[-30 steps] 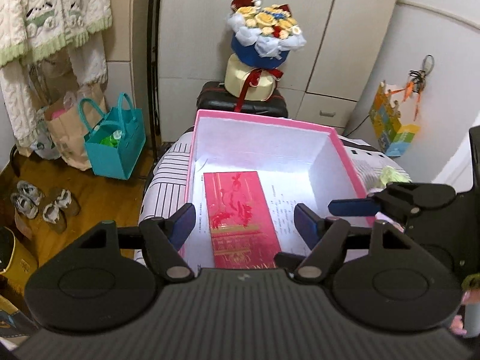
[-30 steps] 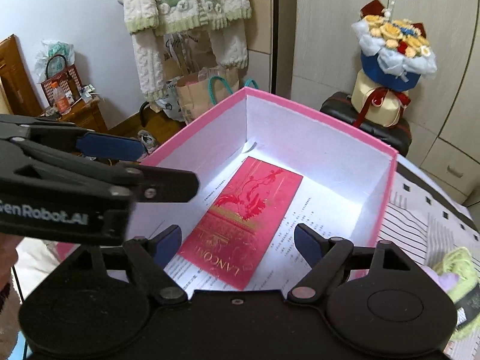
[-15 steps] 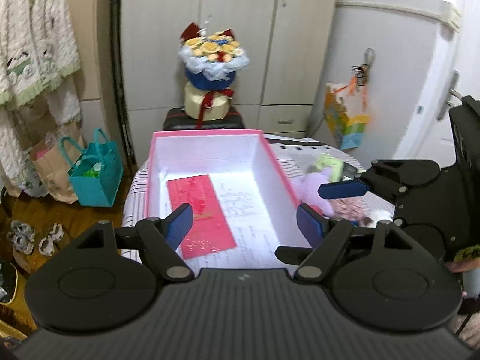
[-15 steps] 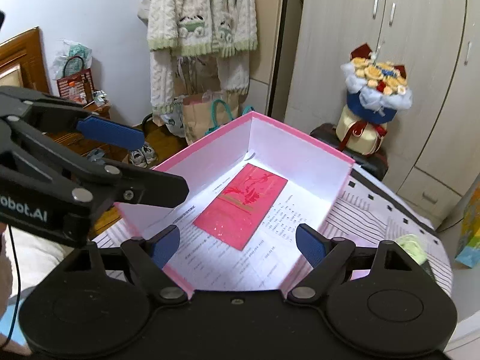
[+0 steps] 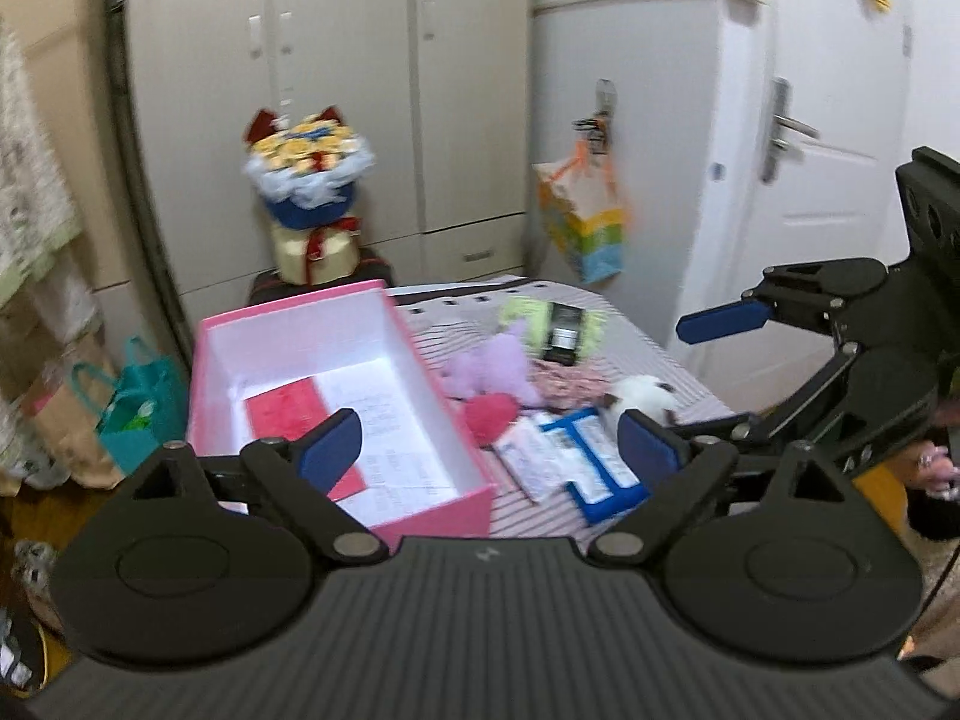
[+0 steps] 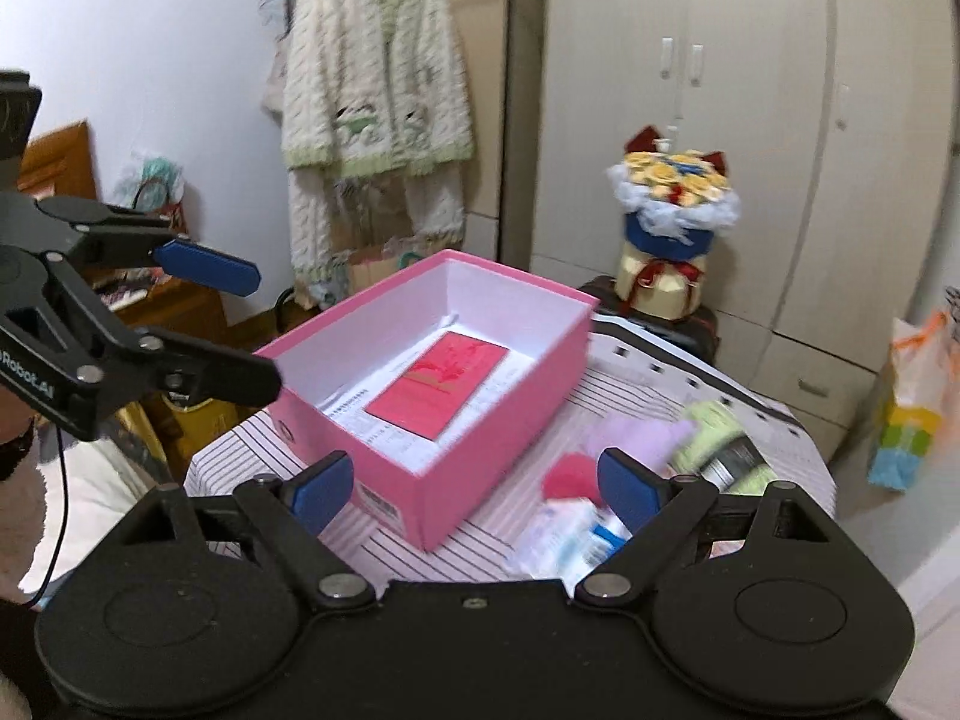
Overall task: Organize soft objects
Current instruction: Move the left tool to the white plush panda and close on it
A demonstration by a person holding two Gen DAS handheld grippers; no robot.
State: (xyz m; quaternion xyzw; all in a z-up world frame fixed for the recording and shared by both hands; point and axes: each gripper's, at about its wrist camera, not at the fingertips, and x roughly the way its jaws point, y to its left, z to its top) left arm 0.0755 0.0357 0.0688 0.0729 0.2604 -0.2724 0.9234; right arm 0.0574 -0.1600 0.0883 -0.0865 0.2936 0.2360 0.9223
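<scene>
While both pairs of tongs hang above the striped surface (image 5: 654, 354) with nothing between their blue pads, the soft things lie loose beside the pink box (image 6: 480, 420), which stands open-topped, probably so they can be dropped straight in. The left tongs (image 5: 489, 447) are spreading their jaws wider and hold nothing; the right tongs (image 6: 474, 483) are also easing apart and are likewise empty, which suggests each is being readied for a first pick.

Inside the box lies one red card (image 6: 438, 387) on a printed sheet, and no soft thing is in it yet. To the box's right, the left wrist view shows a cluster of things touching or overlapping:

- one purple plush (image 5: 489, 369)
- one yellow-green yarn ball (image 5: 540, 315) with a dark label band
- one red fuzzy piece (image 5: 489, 414)
- one white fluffy toy (image 5: 642, 399)
- one patterned pink cloth (image 5: 564, 384)
- two flat packets, a pale one (image 5: 531, 456) and a blue-and-white one (image 5: 594, 468)

Blur makes finer detail hard to read. The packets look stiff, so they likely stay out.
</scene>
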